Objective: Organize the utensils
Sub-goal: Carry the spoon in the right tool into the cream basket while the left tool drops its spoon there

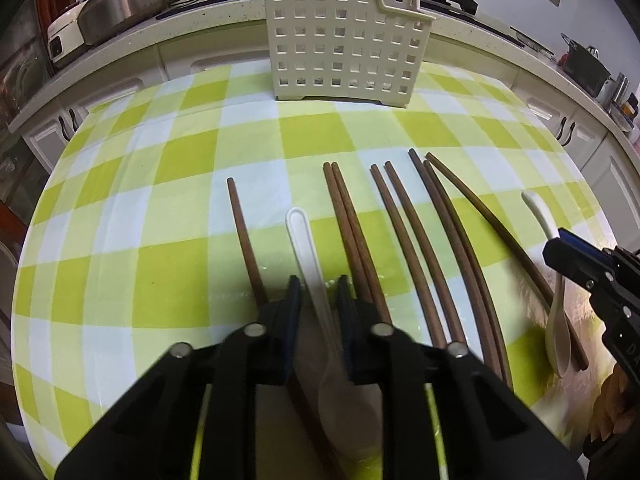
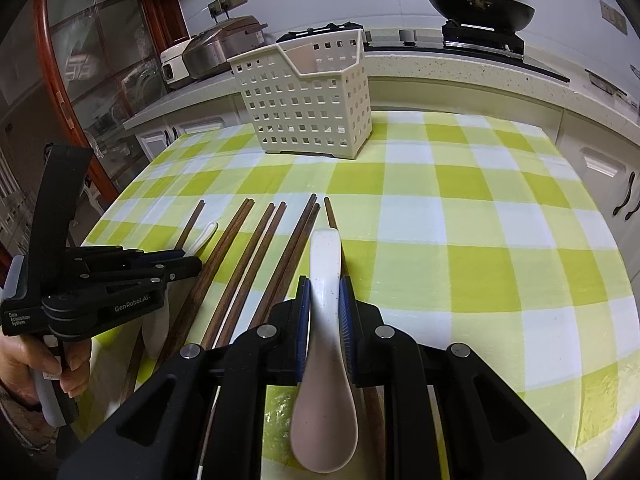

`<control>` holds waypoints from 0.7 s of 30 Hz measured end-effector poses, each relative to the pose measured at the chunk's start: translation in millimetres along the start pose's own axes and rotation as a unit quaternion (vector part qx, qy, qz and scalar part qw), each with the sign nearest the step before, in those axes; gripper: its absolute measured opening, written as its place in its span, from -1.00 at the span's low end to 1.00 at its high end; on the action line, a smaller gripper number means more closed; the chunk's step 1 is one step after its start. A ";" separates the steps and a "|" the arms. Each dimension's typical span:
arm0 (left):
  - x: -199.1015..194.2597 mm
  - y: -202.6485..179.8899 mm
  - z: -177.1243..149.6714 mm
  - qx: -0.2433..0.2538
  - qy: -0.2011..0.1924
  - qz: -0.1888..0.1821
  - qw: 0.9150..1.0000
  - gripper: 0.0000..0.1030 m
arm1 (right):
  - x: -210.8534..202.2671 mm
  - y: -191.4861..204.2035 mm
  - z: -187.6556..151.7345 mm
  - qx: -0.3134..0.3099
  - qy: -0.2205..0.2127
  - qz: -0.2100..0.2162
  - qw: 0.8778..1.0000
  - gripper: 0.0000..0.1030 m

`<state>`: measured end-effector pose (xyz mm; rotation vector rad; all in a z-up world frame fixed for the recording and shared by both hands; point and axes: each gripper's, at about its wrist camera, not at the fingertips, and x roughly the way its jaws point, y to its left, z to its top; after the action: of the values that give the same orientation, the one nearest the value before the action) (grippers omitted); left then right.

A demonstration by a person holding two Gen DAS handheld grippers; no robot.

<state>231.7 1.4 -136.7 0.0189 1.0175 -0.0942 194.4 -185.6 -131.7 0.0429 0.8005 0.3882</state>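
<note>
Left gripper (image 1: 318, 292) closed on the left white spoon (image 1: 306, 248), pinched at the handle so the scoop hangs free. Right gripper (image 2: 324, 292) closed on the right white spoon (image 2: 324, 344) the same way. Brown chopsticks (image 1: 404, 240) flat on the checked tablecloth (image 1: 180, 240), waiting. Holey cream utensil basket (image 2: 308, 108) upright at the far edge, likely next home for both.
</note>
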 end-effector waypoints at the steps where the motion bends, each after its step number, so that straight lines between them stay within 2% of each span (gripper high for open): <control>1: 0.4 1.1 0.6 -0.003 0.000 -0.005 1.000 -0.76 | 0.2 0.7 0.1 0.000 0.000 0.000 1.000 -0.66; 4: 1.2 0.7 2.7 -0.002 -0.001 -0.013 1.000 -0.82 | -0.2 1.0 1.0 0.001 -0.001 -0.001 1.000 -0.66; 8: -7.9 0.0 2.8 -0.005 -0.022 -0.017 1.000 -0.82 | -3.3 -0.9 3.1 0.005 -0.007 -0.004 1.000 -0.66; 21: -80.2 8.0 0.2 -0.017 -0.112 -0.053 0.992 -0.82 | -31.2 3.7 18.8 0.001 -0.049 -0.008 0.999 -0.66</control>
<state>190.7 14.9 -68.7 -0.0763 0.7962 -0.1720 186.8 -191.2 -96.3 0.0564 0.7049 0.3686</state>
